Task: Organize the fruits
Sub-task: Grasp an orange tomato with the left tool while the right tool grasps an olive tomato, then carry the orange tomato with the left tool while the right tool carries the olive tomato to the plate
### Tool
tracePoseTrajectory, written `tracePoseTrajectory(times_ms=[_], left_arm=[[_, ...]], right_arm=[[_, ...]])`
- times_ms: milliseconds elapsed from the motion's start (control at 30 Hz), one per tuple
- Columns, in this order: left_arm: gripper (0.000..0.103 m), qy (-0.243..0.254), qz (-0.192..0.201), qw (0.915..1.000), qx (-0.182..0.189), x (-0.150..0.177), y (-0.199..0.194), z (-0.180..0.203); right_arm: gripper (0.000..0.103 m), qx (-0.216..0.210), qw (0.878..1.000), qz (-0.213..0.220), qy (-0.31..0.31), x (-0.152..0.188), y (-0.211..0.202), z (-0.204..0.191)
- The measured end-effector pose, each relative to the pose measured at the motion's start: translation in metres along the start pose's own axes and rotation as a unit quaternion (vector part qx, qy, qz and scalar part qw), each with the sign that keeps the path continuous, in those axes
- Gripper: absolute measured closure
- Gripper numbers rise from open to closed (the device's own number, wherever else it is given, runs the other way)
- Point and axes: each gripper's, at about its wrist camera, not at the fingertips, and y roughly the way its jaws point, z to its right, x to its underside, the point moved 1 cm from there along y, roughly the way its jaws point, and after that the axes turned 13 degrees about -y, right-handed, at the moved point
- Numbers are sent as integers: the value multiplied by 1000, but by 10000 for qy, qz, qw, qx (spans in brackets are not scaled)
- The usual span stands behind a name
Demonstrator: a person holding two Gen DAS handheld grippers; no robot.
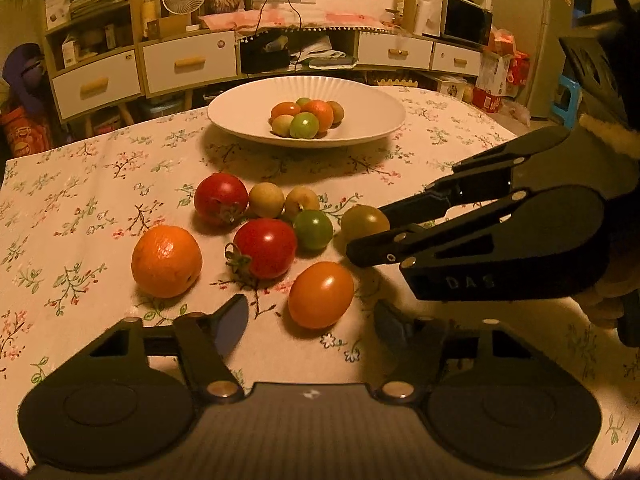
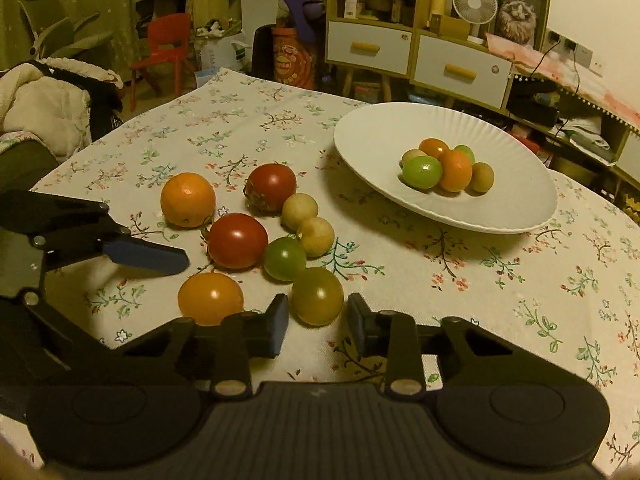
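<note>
Fruits to be organized: a loose cluster lies on the floral tablecloth (image 1: 80, 200) on the near side of the white plate (image 1: 240, 112), which already holds a small heap of six. In the cluster we count an orange (image 1: 167, 262), two red tomatoes (image 1: 265, 247), two pale yellowish fruits (image 1: 266, 199), a green tomato (image 1: 313, 229), an orange tomato (image 1: 321, 294) and an olive tomato (image 2: 317, 296), the last two lying farthest from the plate.

The right gripper (image 2: 318, 322) has its pads pressed on either flank of the olive tomato, which rests on the cloth. The left gripper (image 1: 314, 324) stands with its jaws apart, the orange tomato between them and untouched.

We judge these small tomatoes light, smooth-skinned and slippery, soft enough to split under a hard squeeze. The best hold is across the widest middle with gentle pressure. Being round, they will likely roll if nudged. The orange looks firmer, heavier and wider.
</note>
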Motion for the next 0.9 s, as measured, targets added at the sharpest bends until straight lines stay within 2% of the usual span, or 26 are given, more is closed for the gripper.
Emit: tracePoseTrajectory(times_ms=[433, 567, 900], left_arm=[[52, -121, 4, 9998, 135, -5, 0, 2], [64, -144, -8, 9997, 188, -5, -1, 0], [65, -185, -14, 9995, 255, -7, -3, -2]], right_arm=[[78, -28, 10000, 50, 74, -3, 1, 3], [78, -31, 9999, 60, 88, -2, 0, 4], [78, -37, 9997, 87, 215, -1, -6, 10]])
